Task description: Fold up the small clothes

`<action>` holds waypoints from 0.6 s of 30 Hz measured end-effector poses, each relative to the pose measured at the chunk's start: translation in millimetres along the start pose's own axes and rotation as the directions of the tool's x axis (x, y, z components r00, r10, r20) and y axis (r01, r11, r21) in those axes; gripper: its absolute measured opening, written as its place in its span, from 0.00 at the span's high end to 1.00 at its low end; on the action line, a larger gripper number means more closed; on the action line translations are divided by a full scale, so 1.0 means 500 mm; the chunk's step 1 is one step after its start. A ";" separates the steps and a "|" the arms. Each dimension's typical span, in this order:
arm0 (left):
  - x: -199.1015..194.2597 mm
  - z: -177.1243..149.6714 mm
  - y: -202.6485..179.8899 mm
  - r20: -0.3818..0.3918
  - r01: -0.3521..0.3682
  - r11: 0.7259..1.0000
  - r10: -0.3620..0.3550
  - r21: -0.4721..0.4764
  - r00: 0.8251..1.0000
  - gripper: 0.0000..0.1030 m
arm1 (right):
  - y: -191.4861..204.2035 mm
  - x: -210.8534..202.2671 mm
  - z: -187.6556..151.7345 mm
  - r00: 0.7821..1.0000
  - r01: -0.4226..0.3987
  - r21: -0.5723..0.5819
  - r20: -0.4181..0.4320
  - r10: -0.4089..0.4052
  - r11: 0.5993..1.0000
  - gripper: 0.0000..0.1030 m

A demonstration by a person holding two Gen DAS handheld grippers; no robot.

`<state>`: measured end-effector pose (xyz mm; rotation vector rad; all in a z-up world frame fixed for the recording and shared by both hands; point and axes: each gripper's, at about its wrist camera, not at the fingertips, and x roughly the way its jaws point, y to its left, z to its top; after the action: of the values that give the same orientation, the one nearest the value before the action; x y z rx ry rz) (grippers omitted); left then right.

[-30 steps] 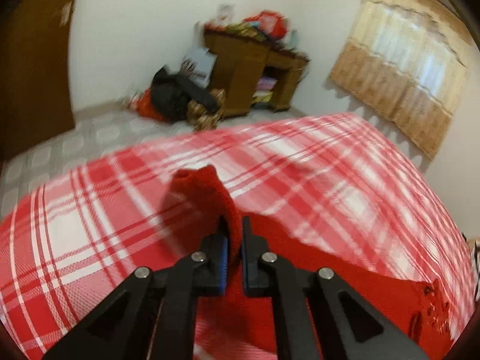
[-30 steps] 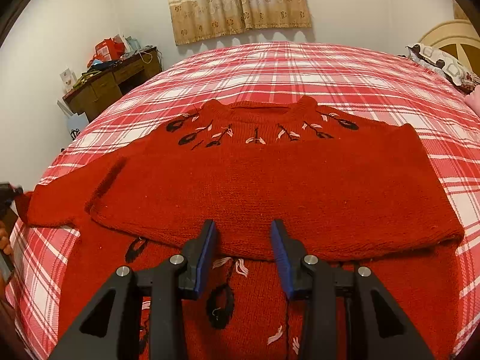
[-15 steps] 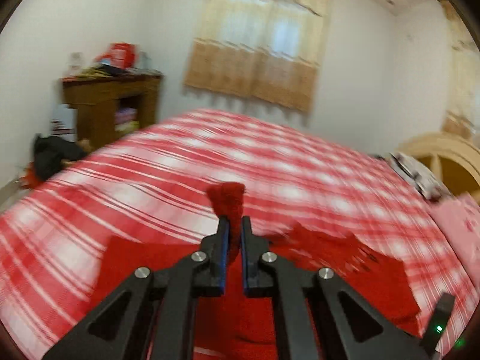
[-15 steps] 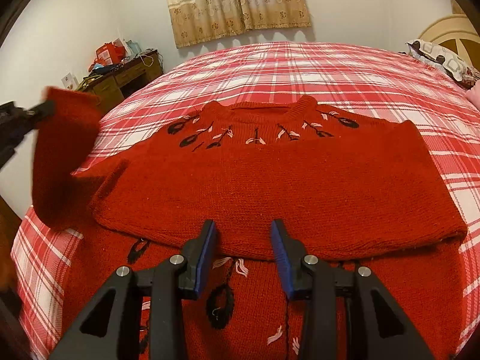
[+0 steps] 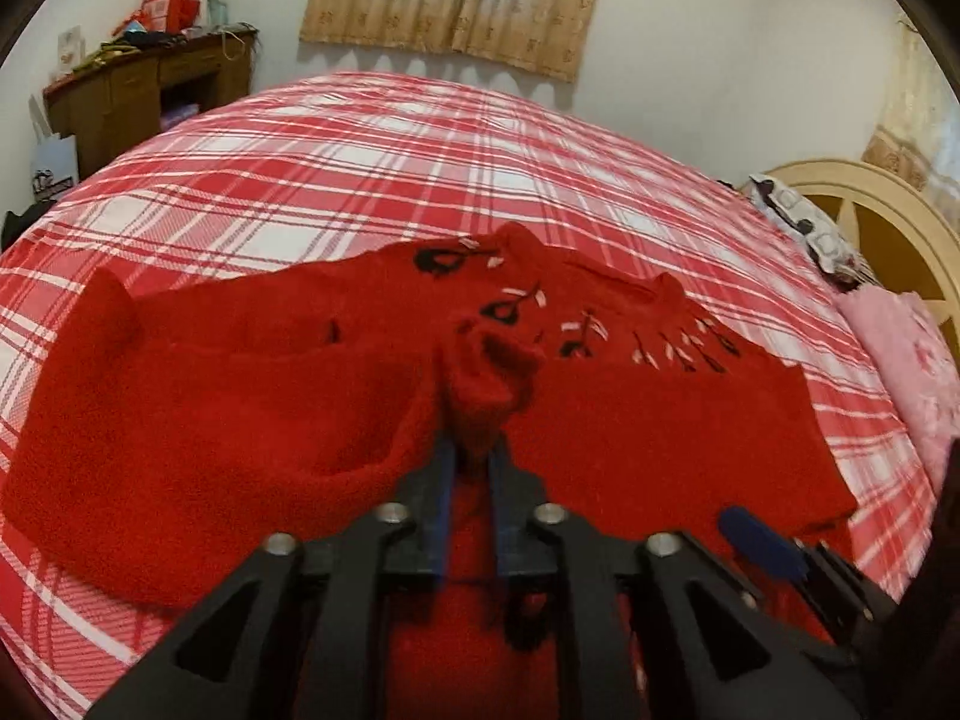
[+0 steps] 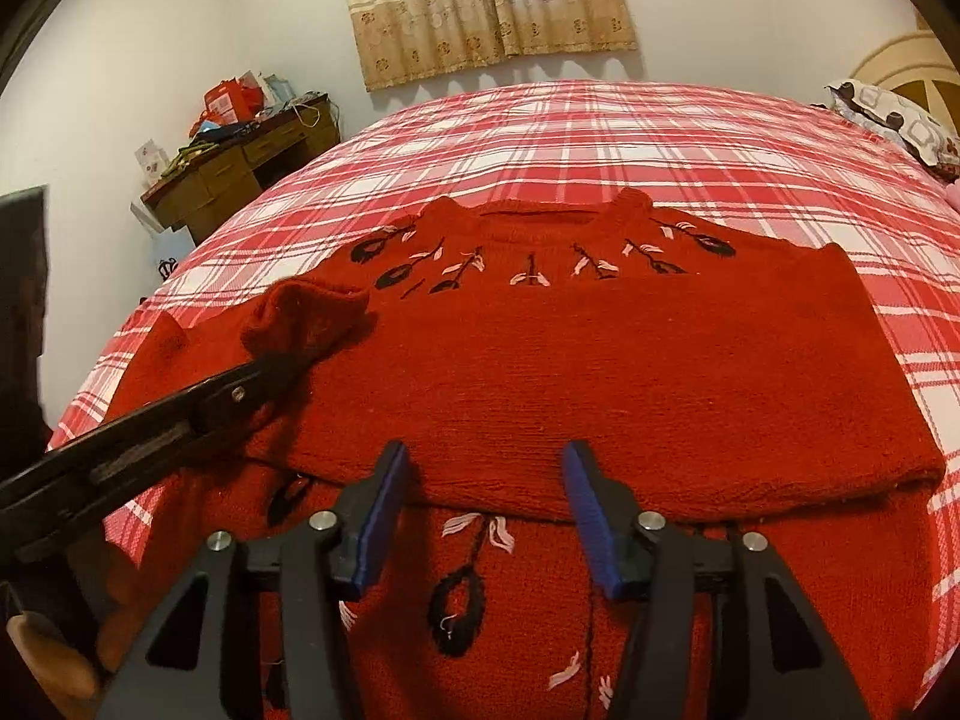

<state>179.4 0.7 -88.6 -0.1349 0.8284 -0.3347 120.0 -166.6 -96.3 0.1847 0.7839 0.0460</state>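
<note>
Red knitted sweater (image 6: pixel 630 360) lies on plaid-covered bed (image 6: pixel 600 138), hem folded up over body. Sleeve cuff (image 6: pixel 306 318) on its left shoulder. Wooden desk (image 6: pixel 240 174) left of bed; patterned pillow (image 6: pixel 888 114) far right.

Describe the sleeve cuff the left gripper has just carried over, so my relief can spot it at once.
On the red plaid bed lies a red knit sweater, hem folded up. At its left shoulder, the cuff is a bunched tube end standing proud between the left gripper's just-loosened jaws, plain red beside black-and-pink embroidery.
</note>
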 end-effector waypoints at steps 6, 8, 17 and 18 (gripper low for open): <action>-0.099 -0.053 0.056 0.068 -0.024 0.999 0.026 -0.026 0.997 0.16 | -0.017 -0.017 0.049 0.985 -0.161 0.122 -0.048 0.168 0.979 0.44; -0.113 -0.074 0.080 0.088 -0.049 0.996 0.055 -0.068 0.995 0.12 | -0.015 -0.023 0.074 0.966 -0.247 0.181 -0.033 0.257 0.952 0.39; -0.083 -0.107 0.127 0.047 -0.132 0.976 0.142 -0.176 0.989 0.12 | 0.115 0.094 0.093 0.963 -0.227 0.068 -0.134 0.234 0.972 0.35; -0.078 -0.106 0.122 0.041 -0.145 0.975 0.154 -0.166 0.987 0.12 | 0.120 0.104 0.089 0.963 -0.223 0.056 -0.146 0.229 0.973 0.36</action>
<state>130.3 72.0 -112.2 -0.2315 0.8075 -0.1210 190.1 -108.5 -90.8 0.3104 0.9129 0.2632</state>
